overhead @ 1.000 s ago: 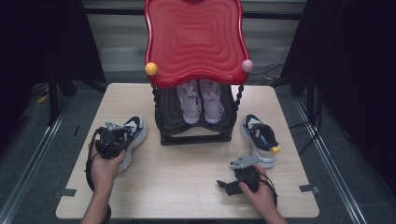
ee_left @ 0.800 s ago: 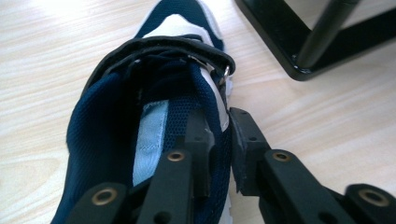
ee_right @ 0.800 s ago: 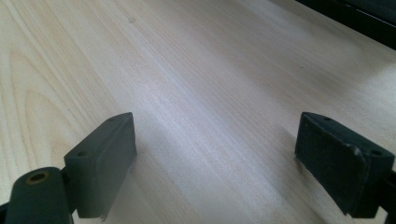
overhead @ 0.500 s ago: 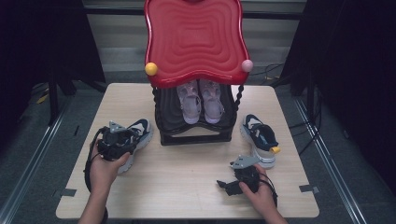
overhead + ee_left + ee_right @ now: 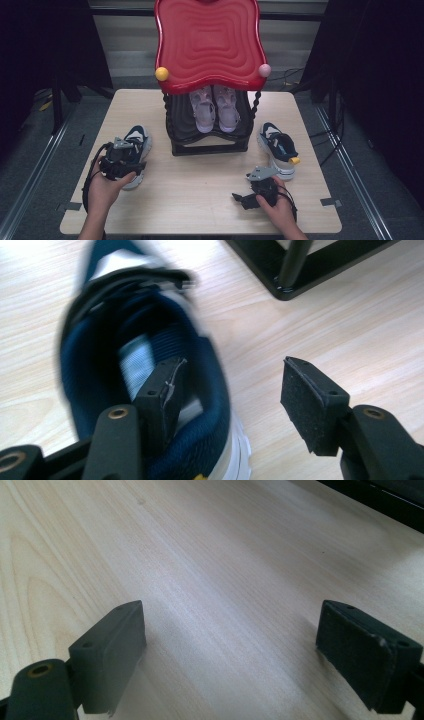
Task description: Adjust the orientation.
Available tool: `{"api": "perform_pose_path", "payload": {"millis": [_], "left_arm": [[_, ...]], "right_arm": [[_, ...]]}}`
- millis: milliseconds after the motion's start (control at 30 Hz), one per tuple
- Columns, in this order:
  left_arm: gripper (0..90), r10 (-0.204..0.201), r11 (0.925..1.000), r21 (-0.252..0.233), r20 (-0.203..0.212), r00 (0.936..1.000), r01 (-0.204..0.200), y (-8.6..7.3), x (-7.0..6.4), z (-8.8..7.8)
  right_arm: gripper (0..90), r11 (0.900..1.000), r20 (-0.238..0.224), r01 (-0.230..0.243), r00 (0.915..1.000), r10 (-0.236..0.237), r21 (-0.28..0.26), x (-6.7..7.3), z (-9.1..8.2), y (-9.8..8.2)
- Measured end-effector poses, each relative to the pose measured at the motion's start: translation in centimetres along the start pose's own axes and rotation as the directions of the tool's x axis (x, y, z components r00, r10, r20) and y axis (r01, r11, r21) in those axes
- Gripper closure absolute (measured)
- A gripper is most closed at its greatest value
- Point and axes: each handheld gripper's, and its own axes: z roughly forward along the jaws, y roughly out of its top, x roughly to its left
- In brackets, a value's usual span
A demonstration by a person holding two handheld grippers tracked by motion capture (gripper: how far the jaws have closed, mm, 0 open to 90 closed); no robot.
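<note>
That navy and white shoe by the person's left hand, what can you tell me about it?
The shoe is a sneaker with a navy padded collar, a pale insole and a white sole, and it looks like fabric. It sits upright on the wooden table, left of the black rack, toe pointing away. The left gripper, whose jaws have just been opening, straddles its collar: one pad inside the shoe, the other outside, clear of it.

High view overlooks table [image 5: 200, 200] — gripper views close, apparently sharing it.

On the table [image 5: 200, 200], a rack [image 5: 210, 135] holding sandals [image 5: 215, 107] stands between two sneakers, left [image 5: 135, 145] and right [image 5: 277, 147].
</note>
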Motion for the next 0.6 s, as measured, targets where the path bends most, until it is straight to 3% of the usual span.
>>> {"api": "perform_pose_path", "payload": {"millis": [167, 300, 400, 600], "left_arm": [[43.6, 0.013, 0.9999, 0.001, -0.006, 0.9999, -0.013, 0.0, -0.5, 0.4], [53.2, -0.041, 0.999, 0.02, 0.038, 0.9985, 0.04, -0.1, 0.0, 0.8], [62.0, -0.058, 0.9982, 0.018, 0.036, 0.9977, 0.057, -0.3, 0.0, 1.1], [65.6, -0.094, 0.9955, 0.012, 0.048, 0.9944, 0.094, -0.2, -0.3, 1.2]], "right_arm": [[12.0, 1.0, 0.001, 0.001, 1.0, -0.001, -0.001, 0.0, 0.0, 0.0], [12.0, 1.0, 0.0, 0.001, 1.0, -0.001, -0.001, 0.0, 0.0, 0.0], [12.0, 1.0, 0.0, 0.002, 1.0, -0.002, -0.001, 0.0, 0.0, 0.0], [12.0, 1.0, -0.001, 0.002, 1.0, -0.002, -0.001, 0.0, 0.0, 0.0]]}}
